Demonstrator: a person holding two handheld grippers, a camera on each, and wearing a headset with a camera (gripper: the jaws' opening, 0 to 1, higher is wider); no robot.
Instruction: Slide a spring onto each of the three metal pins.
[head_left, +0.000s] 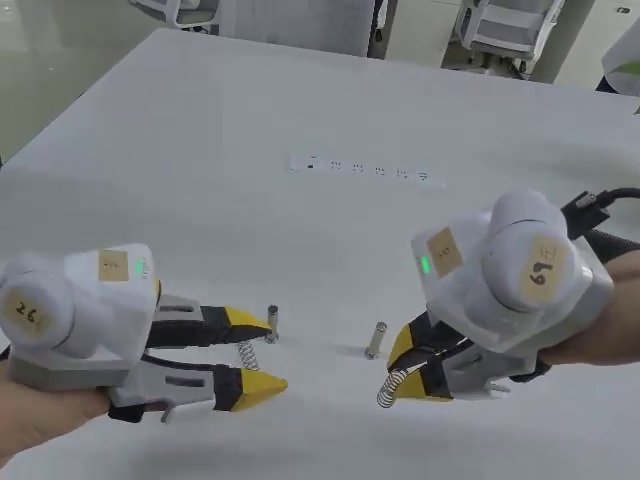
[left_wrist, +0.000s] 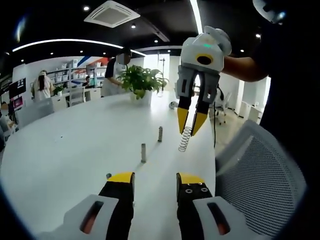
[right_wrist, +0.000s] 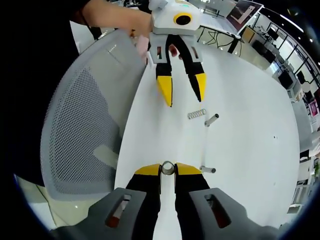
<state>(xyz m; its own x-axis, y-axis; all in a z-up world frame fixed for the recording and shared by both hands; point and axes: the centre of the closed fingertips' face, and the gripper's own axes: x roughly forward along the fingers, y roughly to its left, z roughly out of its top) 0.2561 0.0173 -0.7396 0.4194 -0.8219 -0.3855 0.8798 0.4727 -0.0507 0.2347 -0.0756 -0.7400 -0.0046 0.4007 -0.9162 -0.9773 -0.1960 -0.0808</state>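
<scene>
My right gripper (head_left: 405, 375) is shut on a small steel spring (head_left: 390, 388) that hangs from its yellow tips just above the white table (head_left: 300, 230). The left gripper view shows that spring (left_wrist: 185, 139) dangling, and the right gripper view sees it end-on (right_wrist: 168, 168). A short metal pin (head_left: 376, 340) stands just left of it. A second pin (head_left: 272, 323) stands by my left gripper (head_left: 262, 352), which is open. A loose spring (head_left: 247, 353) lies on the table between its jaws. Both pins (right_wrist: 211, 119) (right_wrist: 207, 170) and the loose spring (right_wrist: 196, 114) appear in the right gripper view.
A recessed socket strip (head_left: 360, 168) sits mid-table beyond the pins. Office chairs (head_left: 500, 30) stand at the far edge. A grey mesh chair back (left_wrist: 260, 175) is close on my side. People and a potted plant (left_wrist: 142, 80) are far off.
</scene>
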